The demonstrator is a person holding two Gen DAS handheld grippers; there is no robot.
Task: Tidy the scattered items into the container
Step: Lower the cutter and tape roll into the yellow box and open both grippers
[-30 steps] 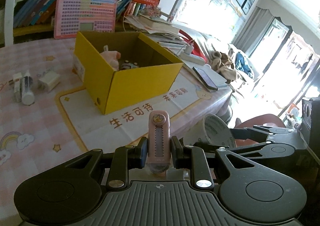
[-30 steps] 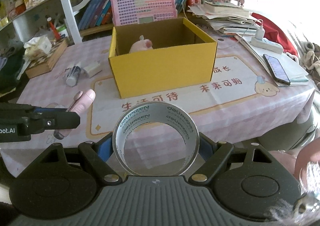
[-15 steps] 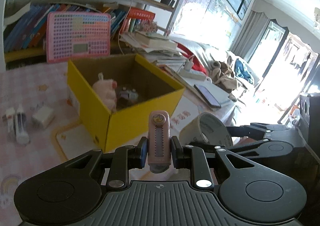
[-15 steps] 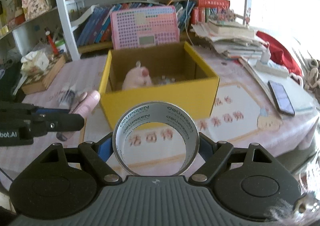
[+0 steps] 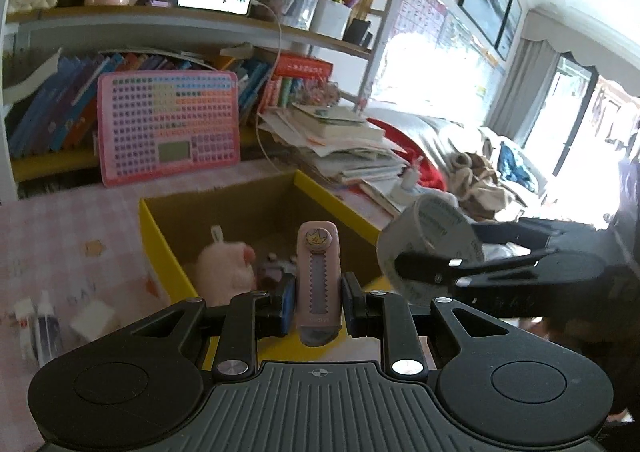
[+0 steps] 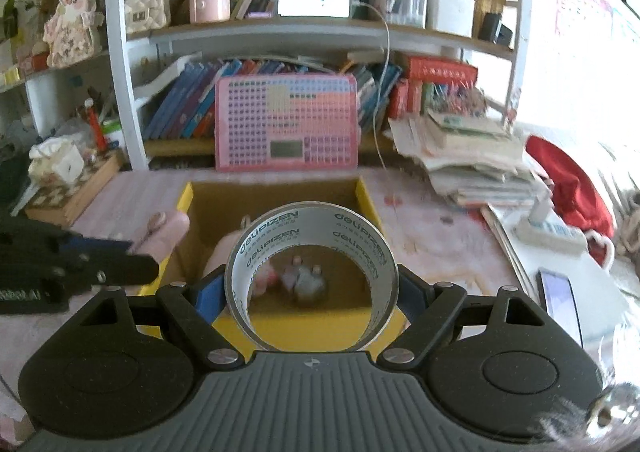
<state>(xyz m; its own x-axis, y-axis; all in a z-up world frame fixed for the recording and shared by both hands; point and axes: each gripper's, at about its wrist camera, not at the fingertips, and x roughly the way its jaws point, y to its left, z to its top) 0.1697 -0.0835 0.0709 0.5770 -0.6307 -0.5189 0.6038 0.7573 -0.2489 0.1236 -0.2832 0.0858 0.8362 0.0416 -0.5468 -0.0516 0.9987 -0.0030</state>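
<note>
My left gripper [image 5: 318, 306] is shut on a pink utility knife [image 5: 318, 276], held upright over the near wall of the yellow cardboard box [image 5: 160, 240]. My right gripper [image 6: 311, 292] is shut on a roll of silver tape [image 6: 310, 223], held above the box's near wall [image 6: 316, 326]; it also shows in the left wrist view [image 5: 430, 244]. Inside the box lie a pink plush toy [image 5: 226, 266] and small items [image 6: 304, 280]. The left gripper with the knife [image 6: 160, 236] appears at the left of the right wrist view.
On the pink checked tablecloth left of the box lie a white block [image 5: 94, 318] and small tubes [image 5: 44, 328]. A pink keyboard toy [image 5: 168, 127] leans on the shelf behind. Stacked papers [image 6: 476, 163], a power strip [image 6: 552, 232] and a phone [image 6: 558, 300] lie right.
Both grippers have risen and moved forward towards the box with their loads; they now look down into it over its near wall.
</note>
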